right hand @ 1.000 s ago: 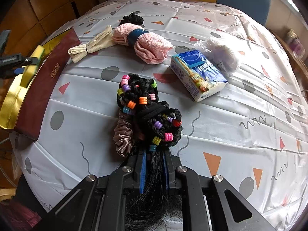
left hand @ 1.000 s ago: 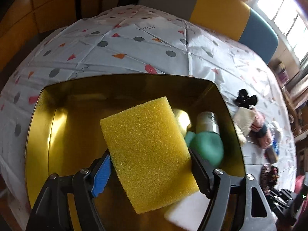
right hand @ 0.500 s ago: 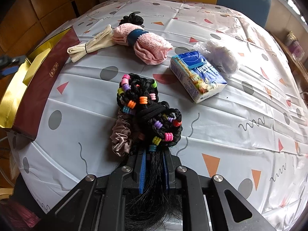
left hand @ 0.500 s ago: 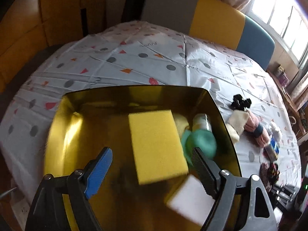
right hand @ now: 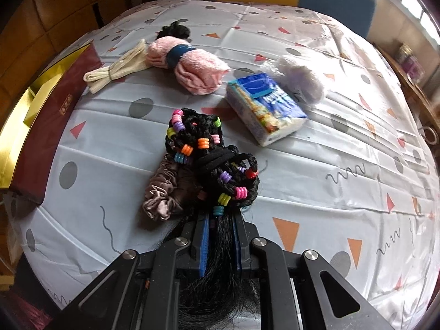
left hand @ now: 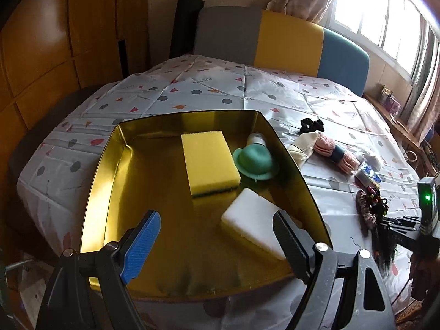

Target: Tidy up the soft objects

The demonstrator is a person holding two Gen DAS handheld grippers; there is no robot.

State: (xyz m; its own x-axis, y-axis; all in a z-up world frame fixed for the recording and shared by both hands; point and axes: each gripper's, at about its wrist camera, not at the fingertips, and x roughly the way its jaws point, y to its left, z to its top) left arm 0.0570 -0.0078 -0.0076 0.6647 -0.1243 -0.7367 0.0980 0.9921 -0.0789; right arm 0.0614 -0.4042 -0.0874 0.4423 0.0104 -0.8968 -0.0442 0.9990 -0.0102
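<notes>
In the left wrist view a yellow sponge (left hand: pixel 209 162) lies flat in the gold tray (left hand: pixel 96 192), next to a green hat-shaped soft toy (left hand: pixel 254 161) and a white sponge (left hand: pixel 253 220). My left gripper (left hand: pixel 216 216) hangs open over the tray's near part, with nothing between its fingers. In the right wrist view my right gripper (right hand: pixel 220 220) is shut on the loose end of a black braided hairpiece (right hand: pixel 211 162) with coloured beads, which rests on the tablecloth. A brown scrunchie (right hand: pixel 162 192) lies against the hairpiece's left side.
Further back on the table lie a pink towel roll (right hand: pixel 192 68) with a blue band, a cream cloth bundle (right hand: pixel 118 68), a black scrunchie (right hand: pixel 176 30), a tissue pack (right hand: pixel 266 107) and a white fluffy bundle (right hand: pixel 302 79). The tray's dark red wall (right hand: pixel 55 110) stands at the left.
My left gripper has let go of the yellow sponge, opened wide and drawn back and up from the tray; the sponge now lies flat inside. The right gripper and hairpiece have not moved.
</notes>
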